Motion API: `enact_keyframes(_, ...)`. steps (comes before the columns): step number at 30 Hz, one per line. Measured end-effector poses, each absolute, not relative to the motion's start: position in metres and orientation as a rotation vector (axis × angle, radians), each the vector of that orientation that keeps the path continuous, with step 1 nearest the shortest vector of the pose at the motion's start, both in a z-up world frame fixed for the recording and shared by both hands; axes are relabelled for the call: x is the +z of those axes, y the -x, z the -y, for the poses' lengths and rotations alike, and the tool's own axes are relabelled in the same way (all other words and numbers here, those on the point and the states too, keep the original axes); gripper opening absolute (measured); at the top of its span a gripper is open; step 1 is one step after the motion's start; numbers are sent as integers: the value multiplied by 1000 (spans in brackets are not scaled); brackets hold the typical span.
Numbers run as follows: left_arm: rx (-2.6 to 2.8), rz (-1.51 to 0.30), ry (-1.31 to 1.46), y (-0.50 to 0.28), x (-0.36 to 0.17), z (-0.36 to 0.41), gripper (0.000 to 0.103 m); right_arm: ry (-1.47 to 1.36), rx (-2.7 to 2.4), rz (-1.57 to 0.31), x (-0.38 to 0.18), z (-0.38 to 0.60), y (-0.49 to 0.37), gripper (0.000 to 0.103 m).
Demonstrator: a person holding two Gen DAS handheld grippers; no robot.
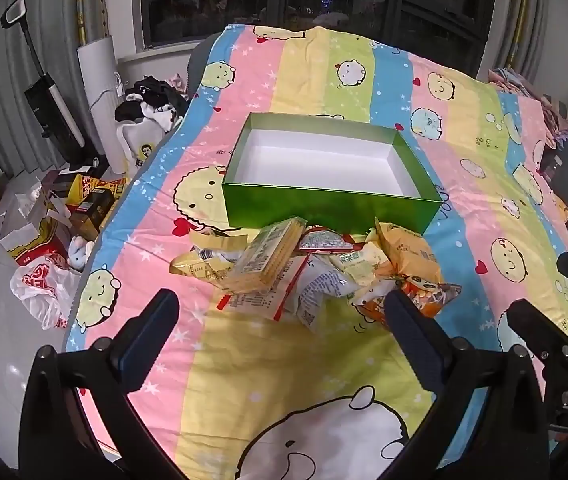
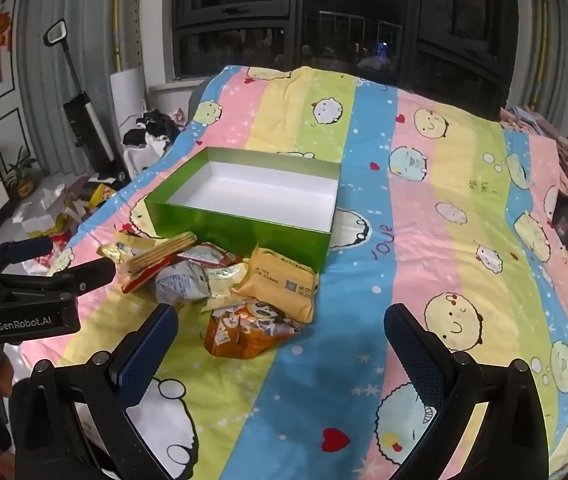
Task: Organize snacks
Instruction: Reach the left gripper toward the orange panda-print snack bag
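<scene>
Orange packet (image 1: 423, 292) — half behind left claw (image 1: 280, 308)

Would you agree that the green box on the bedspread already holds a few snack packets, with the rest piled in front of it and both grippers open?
Not quite: the green box is empty, its white interior bare in both wrist views. All the snack packets lie heaped on the bedspread in front of it. The left gripper and right gripper are indeed open, holding nothing.

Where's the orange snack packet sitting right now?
The orange snack packet lies on the bedsheet at the near edge of the snack pile, just in front of the yellow packet and short of the green box.
</scene>
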State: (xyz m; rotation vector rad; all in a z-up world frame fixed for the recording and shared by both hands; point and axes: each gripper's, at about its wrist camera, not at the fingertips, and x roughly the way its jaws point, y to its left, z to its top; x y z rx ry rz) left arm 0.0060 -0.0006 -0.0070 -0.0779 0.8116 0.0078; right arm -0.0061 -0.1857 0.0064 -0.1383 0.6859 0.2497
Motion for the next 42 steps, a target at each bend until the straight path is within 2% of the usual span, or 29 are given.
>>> enact_keyframes(8,-14,-826,100,-11,-12,2,103,133,255,-694,1,185,3,103)
enact_keyframes(18,-164,-901,313,-22,-32,-5,103,116,280,-728,-13,189,-8,103)
enact_keyframes(23,-211,-921,345,-26,-45,-2,103,48,374,-753,-34,195,-14,103)
enact_keyframes(24,-189,-1010,326,-27,-51,-7,103,38,386,-748,-38,195,-14,103)
enact_keyframes(26,-212,-1033,339,-28,-58,-7,103,17,413,-754,-48,198,-15,103)
enact_keyframes(33,-333,-1052,418,-29,-80,-1,102,-39,455,-904,-88,211,-19,103)
enact_keyframes(42,-454,-1064,425,-37,-94,29,98,-120,510,-888,-105,215,-29,103)
